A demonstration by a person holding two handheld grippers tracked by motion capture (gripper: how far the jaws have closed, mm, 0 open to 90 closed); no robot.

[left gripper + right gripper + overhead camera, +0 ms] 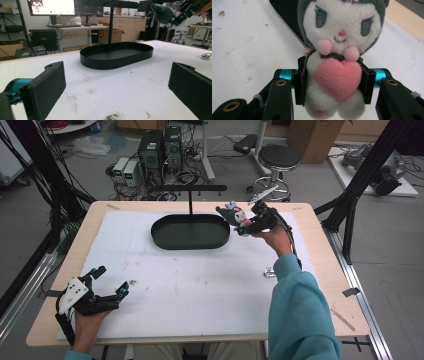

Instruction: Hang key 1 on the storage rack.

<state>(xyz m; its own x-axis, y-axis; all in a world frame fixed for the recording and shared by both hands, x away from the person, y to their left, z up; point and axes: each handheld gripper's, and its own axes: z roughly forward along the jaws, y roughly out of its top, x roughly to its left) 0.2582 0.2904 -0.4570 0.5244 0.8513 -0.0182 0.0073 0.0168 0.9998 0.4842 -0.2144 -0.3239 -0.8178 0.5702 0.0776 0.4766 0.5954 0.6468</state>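
The plush toy (337,62) is clamped at its body between the jaws of the right gripper (334,82), held in the air just beside the right end of the black oval tray (165,237) and level with its hanger stand (190,187). The pick-up looks done; what is likely left is getting the toy onto the stand or into the tray. The left gripper (107,285) rests well apart from the tray at the near left, jaws spread and empty
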